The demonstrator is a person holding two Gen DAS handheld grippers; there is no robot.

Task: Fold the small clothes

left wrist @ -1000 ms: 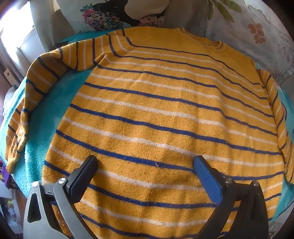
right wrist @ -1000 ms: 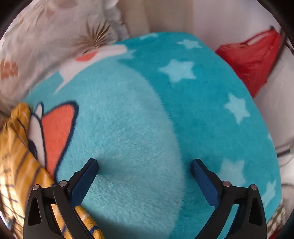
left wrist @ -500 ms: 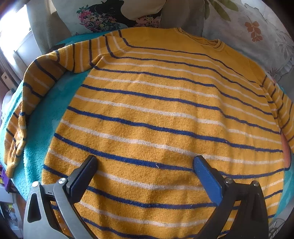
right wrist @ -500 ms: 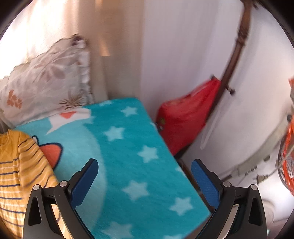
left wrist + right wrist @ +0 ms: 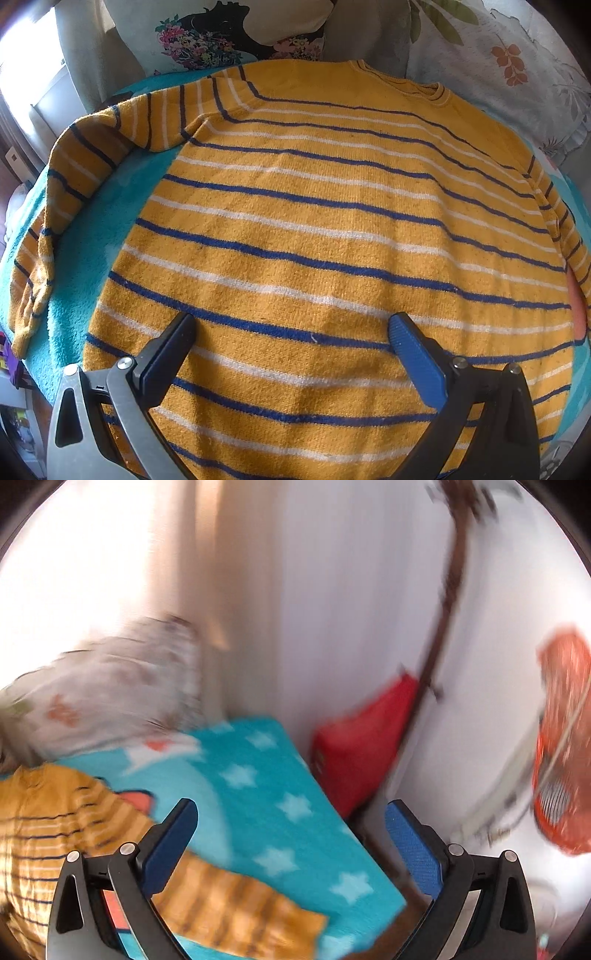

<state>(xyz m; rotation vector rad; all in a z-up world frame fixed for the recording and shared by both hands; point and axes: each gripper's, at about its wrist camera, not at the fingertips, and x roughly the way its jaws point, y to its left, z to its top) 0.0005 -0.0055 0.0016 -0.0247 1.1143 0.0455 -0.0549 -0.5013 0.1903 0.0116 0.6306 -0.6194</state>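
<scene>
Folding hasn't really started yet

Striped sweater [image 5: 325, 236] lies flat, sleeves out, on the blanket [image 5: 295, 812]; left gripper [image 5: 291, 354] and right gripper [image 5: 291, 834] both gape wide, holding nothing.

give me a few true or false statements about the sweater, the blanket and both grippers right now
1. The sweater lies spread flat on the blanket. True.
2. The left gripper is clamped on the hem. False: its jaws stand wide apart, holding nothing.
3. The blanket has pale stars on it. True.
4. The right gripper holds a sleeve. False: it is open and empty, with the sleeve lying below it.
5. The sweater is plain yellow. False: it has blue and white stripes.
</scene>
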